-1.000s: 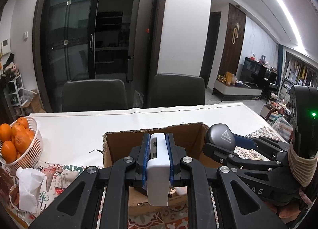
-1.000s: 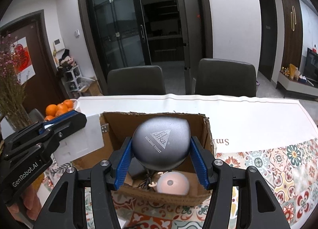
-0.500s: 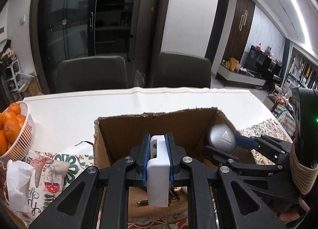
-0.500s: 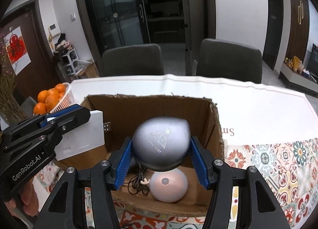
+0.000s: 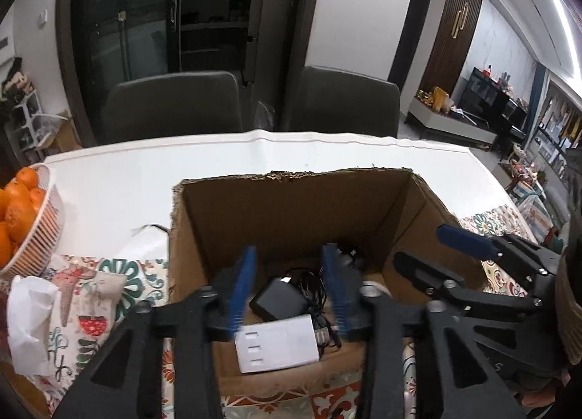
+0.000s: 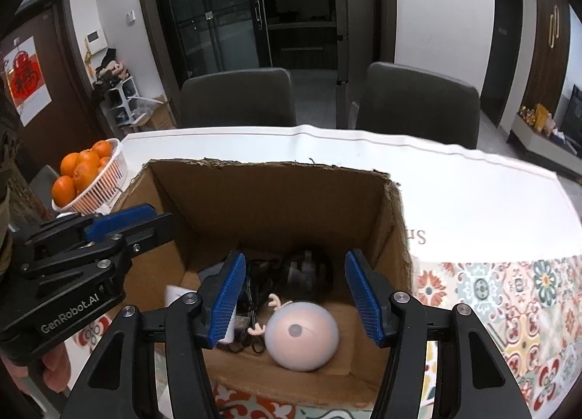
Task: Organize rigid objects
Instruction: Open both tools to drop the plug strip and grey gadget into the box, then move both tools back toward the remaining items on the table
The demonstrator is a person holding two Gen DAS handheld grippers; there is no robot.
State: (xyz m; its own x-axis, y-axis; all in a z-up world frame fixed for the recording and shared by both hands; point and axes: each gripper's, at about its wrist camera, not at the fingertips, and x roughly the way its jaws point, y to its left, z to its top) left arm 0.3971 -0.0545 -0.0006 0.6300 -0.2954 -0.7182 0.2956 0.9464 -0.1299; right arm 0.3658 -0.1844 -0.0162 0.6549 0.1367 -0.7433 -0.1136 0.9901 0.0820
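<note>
Both of my grippers hang over the open brown cardboard box [image 5: 418, 200] with nothing between their blue pads: my left gripper [image 5: 287, 288] is spread wide, and my right gripper [image 6: 293, 295] is spread just as wide. Below the left one, against the near wall of the box, lies the flat white rectangular plastic adapter [image 5: 276, 342], with a black power brick [image 5: 278, 300] and a tangle of black cable [image 5: 316, 291] just behind it. Under the right gripper sits a pale pink egg-shaped plastic toy [image 6: 302, 335], and behind it a dark grey rounded device [image 6: 307, 266] rests on the box floor, partly in shadow. I judge the sorting well along, since these rigid things already lie in the box; what else is left I cannot tell. Farther off on the white table [image 6: 473, 193] stands a white slatted basket of oranges [image 6: 98, 182].
</note>
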